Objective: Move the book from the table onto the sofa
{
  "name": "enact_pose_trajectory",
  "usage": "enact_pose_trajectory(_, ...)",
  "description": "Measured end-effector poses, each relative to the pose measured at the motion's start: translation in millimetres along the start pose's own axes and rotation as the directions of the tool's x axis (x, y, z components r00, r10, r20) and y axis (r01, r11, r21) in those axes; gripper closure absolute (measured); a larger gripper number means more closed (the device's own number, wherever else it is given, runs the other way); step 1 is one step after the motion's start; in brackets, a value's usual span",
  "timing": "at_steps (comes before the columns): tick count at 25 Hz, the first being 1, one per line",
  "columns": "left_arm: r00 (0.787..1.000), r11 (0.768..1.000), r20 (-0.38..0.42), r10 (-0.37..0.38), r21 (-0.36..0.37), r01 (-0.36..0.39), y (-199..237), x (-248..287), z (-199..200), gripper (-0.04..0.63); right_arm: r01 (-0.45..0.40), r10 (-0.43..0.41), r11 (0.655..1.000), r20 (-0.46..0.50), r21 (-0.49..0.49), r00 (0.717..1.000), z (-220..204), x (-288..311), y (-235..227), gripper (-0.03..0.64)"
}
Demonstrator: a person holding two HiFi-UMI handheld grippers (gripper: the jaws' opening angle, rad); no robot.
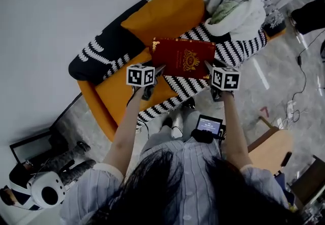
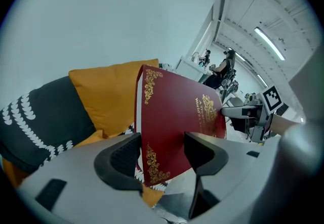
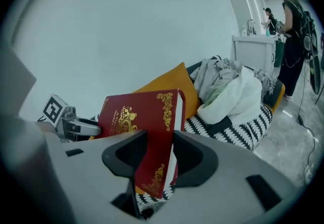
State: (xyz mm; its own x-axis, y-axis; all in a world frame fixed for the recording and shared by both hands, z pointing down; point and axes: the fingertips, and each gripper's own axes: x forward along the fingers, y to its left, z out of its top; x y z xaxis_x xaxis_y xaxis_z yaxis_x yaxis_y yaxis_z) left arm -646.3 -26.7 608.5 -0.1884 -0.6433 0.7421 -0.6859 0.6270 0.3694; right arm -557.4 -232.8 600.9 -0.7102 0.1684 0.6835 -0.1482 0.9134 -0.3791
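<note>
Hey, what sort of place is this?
Likely a lab or studio staged as a living room: a sofa with a cushion and clothes pile, yet cables on the floor and strip lights overhead.

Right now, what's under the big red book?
The red book, gripped by the left gripper and right gripper, hangs over the sofa and its black-and-white cover. The patch straight beneath is hidden by the book.
</note>
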Motion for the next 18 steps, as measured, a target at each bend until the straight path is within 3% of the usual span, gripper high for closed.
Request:
enact_pose_trajectory(7,0.994,1.0,-0.108,-0.012,-0.03,0.009,21,49,9,0.317,0.031,-0.033,0.999,-0.061,-0.024,0.998,26,53,-31,0.446)
enact_pose_trajectory(18,0.962,0.997,-0.273,-0.01,-0.08,-0.013,49,114,-60,0.318,0.033,-0.03,0.999,-0.211,0.009,0.977,-43,116,-67,0.448)
